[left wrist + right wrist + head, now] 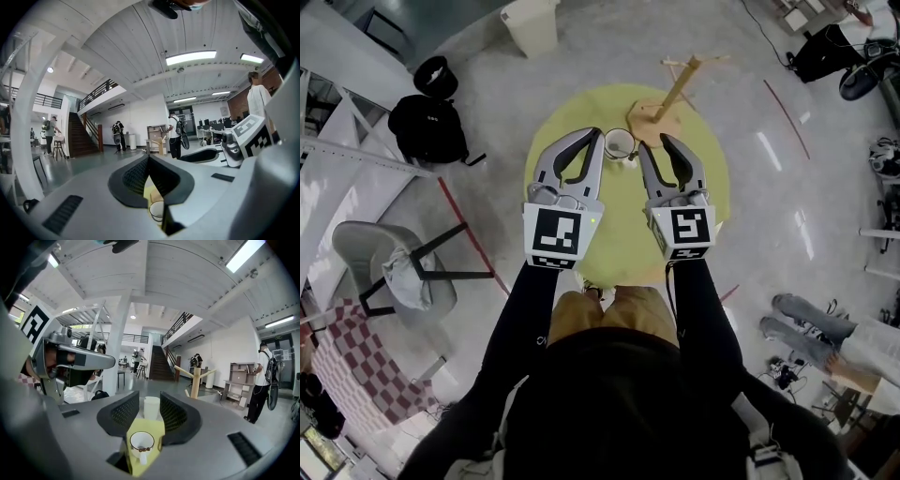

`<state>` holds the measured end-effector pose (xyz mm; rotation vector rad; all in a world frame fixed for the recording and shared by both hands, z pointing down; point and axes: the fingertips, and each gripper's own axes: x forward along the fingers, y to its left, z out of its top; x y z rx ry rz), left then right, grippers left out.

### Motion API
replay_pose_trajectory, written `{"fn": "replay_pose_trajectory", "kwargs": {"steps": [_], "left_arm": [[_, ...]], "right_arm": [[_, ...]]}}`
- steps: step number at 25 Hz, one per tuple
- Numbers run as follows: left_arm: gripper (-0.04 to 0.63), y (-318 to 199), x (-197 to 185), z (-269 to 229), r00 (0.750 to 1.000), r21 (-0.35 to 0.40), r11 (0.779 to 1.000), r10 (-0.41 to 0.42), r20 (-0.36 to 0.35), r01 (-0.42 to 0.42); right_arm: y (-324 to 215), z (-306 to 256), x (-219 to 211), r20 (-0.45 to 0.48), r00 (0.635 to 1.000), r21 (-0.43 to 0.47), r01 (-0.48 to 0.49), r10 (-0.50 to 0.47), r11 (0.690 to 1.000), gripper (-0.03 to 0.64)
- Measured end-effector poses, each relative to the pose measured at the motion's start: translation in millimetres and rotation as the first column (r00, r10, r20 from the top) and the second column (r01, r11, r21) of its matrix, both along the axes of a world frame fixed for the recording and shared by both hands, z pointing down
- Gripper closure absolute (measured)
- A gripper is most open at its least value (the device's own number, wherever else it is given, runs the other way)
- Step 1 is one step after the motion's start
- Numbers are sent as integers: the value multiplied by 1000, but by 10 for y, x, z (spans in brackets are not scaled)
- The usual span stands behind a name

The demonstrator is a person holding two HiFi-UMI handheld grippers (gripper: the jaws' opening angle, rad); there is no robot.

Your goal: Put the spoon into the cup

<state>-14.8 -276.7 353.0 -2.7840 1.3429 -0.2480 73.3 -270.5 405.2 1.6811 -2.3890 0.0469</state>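
One round yellow table (623, 220), seen whole only in the head view. Two grippers hover over it: the left gripper (600, 135) pressed together and the right gripper (654, 142) spread, both empty. One wooden stand (675, 94) is at 1 o'clock. One cup (620, 143) stands upright at 12 o'clock, between the gripper tips. In the right gripper view its handle seems to point to 6 o'clock. I cannot make out the spoon.

Glossy white cup (620, 143) on a matt yellow table (623, 225) (bare-wood stand (654, 120) beside).
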Motion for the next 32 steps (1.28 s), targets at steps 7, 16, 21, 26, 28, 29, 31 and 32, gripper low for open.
{"fn": "replay_pose_trajectory", "kwargs": {"steps": [7,16,21,26,28,29,31,32], "left_arm": [[580,46,31,-167,1000,22,999,30,0,-30],[580,12,103,-321,1000,22,1000,17,-14,-16],[580,4,115,-470,1000,41,999,2,-15,-1],[580,37,83,-538,1000,54,998,-14,-13,15],[580,66,88,-545,1000,58,998,-13,-6,13],[580,82,91,-548,1000,60,998,-13,-4,13],[580,112,92,-555,1000,62,998,-16,-4,16],[580,128,93,-560,1000,63,998,-17,-5,17]], "right_arm": [[106,-309,56,15,1000,44,-21,21,999,462],[100,-637,249,20,1000,83,-6,4,997,462],[88,-774,283,33,999,104,15,-18,994,462],[117,-864,210,29,998,127,49,-53,991,462],[151,-895,193,30,998,132,55,-59,990,462],[169,-901,190,29,998,134,58,-63,989,462],[195,-897,182,31,997,135,64,-68,989,462],[203,-896,176,31,997,135,66,-71,989,462]]}}
